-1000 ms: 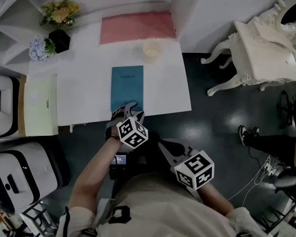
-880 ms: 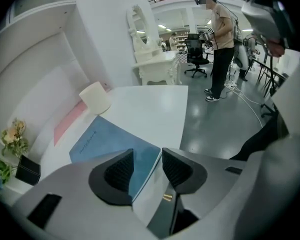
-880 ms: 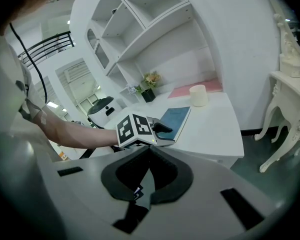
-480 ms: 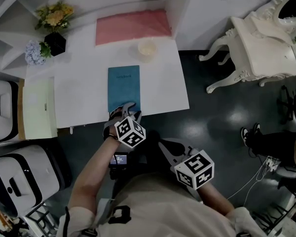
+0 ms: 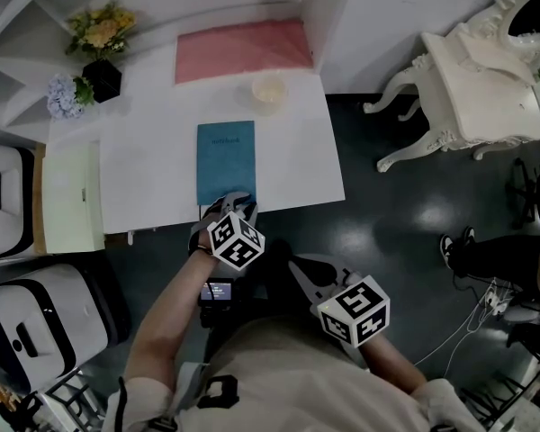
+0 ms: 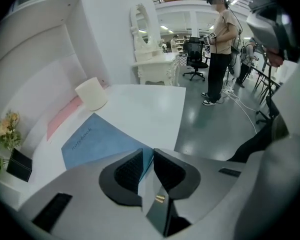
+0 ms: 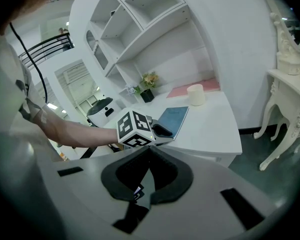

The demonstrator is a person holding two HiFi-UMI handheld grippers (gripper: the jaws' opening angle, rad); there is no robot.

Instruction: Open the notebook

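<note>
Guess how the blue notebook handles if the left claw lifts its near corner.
Likely floppy: the notebook looks thin and lies flat on the smooth white table, so its cover would probably peel up alone. Probably light for its size. Might slide there if pushed.

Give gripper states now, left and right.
Left gripper: closed on the near edge of the notebook.
Right gripper: closed, holding nothing.
</note>
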